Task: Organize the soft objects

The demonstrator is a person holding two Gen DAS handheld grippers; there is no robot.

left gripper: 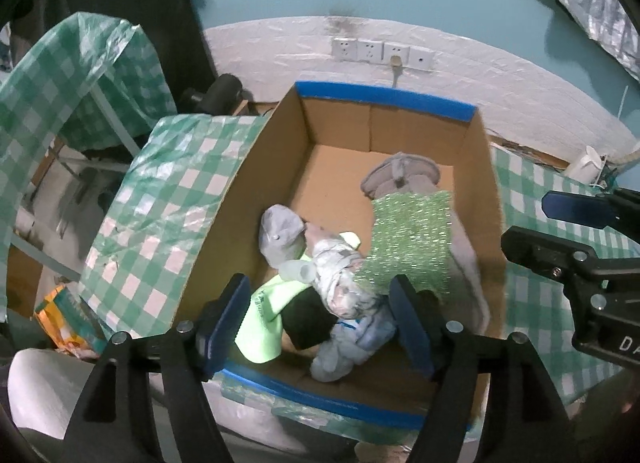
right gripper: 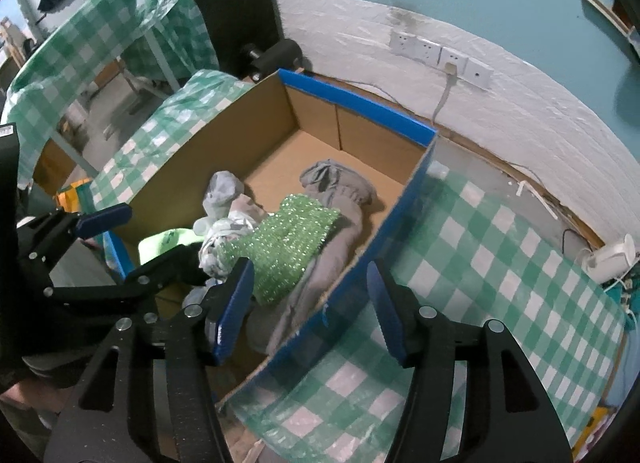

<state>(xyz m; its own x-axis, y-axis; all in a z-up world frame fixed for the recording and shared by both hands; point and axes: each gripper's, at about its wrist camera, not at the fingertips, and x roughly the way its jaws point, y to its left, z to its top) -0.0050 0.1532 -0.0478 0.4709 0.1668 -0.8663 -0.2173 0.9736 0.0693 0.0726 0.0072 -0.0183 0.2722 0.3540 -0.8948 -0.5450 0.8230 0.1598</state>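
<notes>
Centre frame: cardboard box [left gripper: 256, 183] with blue-taped rims, on a green checked tablecloth [left gripper: 160, 199]. Inside, toward the lower half: sparkly green cloth [left gripper: 412, 239] draped over a grey garment [left gripper: 400, 175], beside a grey sock [left gripper: 280, 231], crumpled white fabric [left gripper: 340, 275], lime-green cloth [left gripper: 268, 315] and pale blue fabric [left gripper: 352, 343]. At bottom, left gripper [left gripper: 320, 323] spread wide above the pile, pinching nothing; right gripper [right gripper: 312, 303] likewise spread, straddling the box's right wall, empty.
</notes>
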